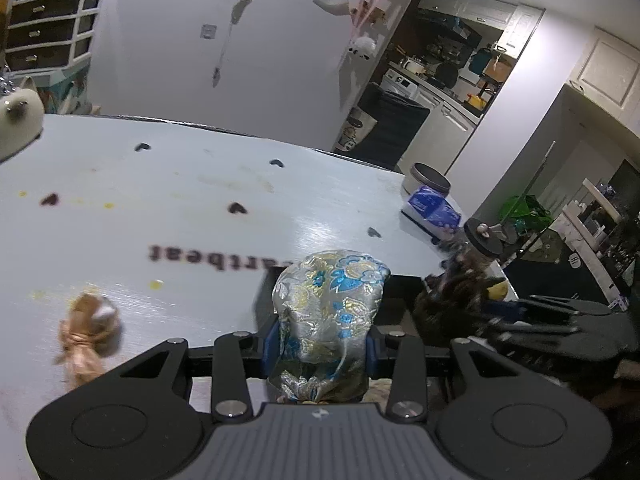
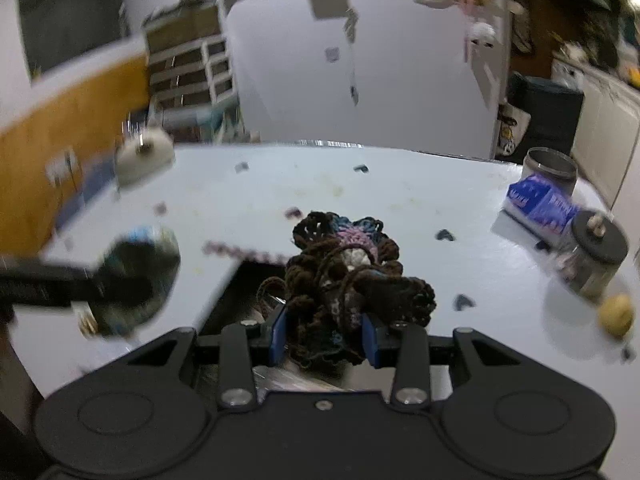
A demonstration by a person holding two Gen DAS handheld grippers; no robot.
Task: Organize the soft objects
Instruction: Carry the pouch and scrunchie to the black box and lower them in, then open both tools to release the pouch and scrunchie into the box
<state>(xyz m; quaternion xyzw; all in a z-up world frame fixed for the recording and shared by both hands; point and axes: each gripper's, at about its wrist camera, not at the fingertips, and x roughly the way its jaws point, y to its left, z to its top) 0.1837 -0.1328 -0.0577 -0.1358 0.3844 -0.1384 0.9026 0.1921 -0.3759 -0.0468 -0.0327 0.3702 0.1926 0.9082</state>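
You're hovering over the worktop (image 1: 200, 200), with a jar (image 2: 592, 256), a blue pack (image 2: 540, 204) and a tin (image 2: 550, 166) sitting at its right edge. Your left jaws are squeezing a brocade pouch (image 1: 328, 312), long axis pointing away from you; right jaws are gripping a crochet bundle (image 2: 344, 280).

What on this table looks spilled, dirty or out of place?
The table carries small yellow spots and faint smears near the printed lettering, like dried spills. A small tan toy lies alone near the left edge. Otherwise nothing stands out: each gripper holds a soft item, a brocade pouch and a crochet piece.
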